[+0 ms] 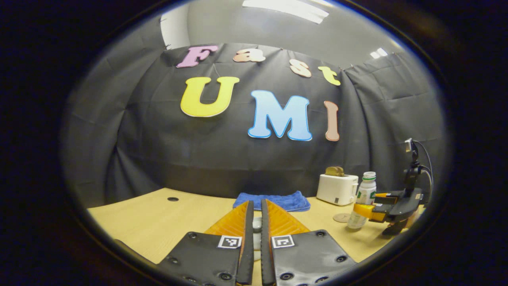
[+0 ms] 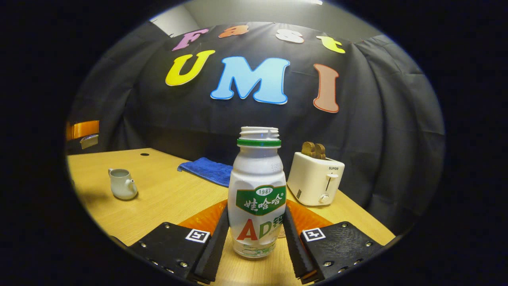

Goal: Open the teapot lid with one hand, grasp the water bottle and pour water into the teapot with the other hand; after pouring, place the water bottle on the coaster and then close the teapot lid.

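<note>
Bracketing the water bottle, right tool [image 2: 256, 210]: one finger against each side of the lower body, closed to bottle width, contact on both sides.
Water bottle [image 2: 257, 174]: cap off, long axis near vertical, base at or just above the counter [image 2: 174, 198]; cannot tell which.
Teapot [image 2: 122, 184]: well left of the bottle in the right gripper view, a little farther back, top rim looks open, spout side unclear.
Left tool [image 1: 257, 206]: nearly closed on a small pale piece, read as the teapot lid [image 1: 257, 225]; held clear of the pot, up and left of the bottle.
Coaster [image 1: 341, 217]: just beside the bottle base, toward the teapot side, bare on top.
Toaster [image 2: 315, 178]: right of the bottle and behind it, off the travel line.
Blue cloth [image 2: 206, 169]: behind the bottle, left of it.
Key relation: pot lies left of the bottle, coaster right next to it; right tool nearer both, left tool busy with the lid.
Stage: fits bottle gripped ahead of a pour, or brought back short of the coaster; no call between them.
</note>
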